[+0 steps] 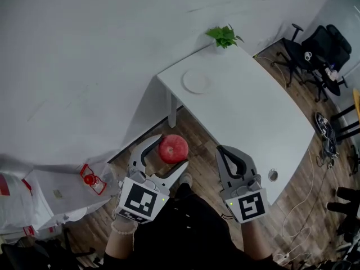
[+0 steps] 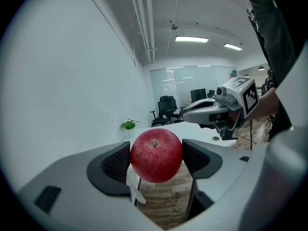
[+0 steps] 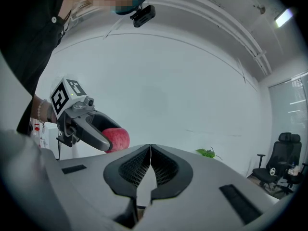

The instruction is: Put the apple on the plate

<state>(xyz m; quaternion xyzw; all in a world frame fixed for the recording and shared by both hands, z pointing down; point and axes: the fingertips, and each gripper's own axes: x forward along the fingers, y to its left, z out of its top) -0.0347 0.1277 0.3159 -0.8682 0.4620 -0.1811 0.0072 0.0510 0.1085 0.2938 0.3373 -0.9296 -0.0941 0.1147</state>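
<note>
The left gripper [image 2: 157, 163] has its jaws pressed against both sides of the apple [image 1: 173, 149], holding it in the air over the floor [image 1: 198, 134], off the table's [image 1: 256, 114] left edge. The plate [image 1: 196, 81] lies near the far left corner (just short of the plant [image 1: 224, 36]). The right gripper [image 3: 150, 163] is closed and empty. Best to carry the apple level over the plate's middle and lower it until it rests before letting go.

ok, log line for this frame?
left gripper: shut on red apple, in air short of white table | right gripper: shut, empty | white plate: bare, far end of table | placement: not done
</note>
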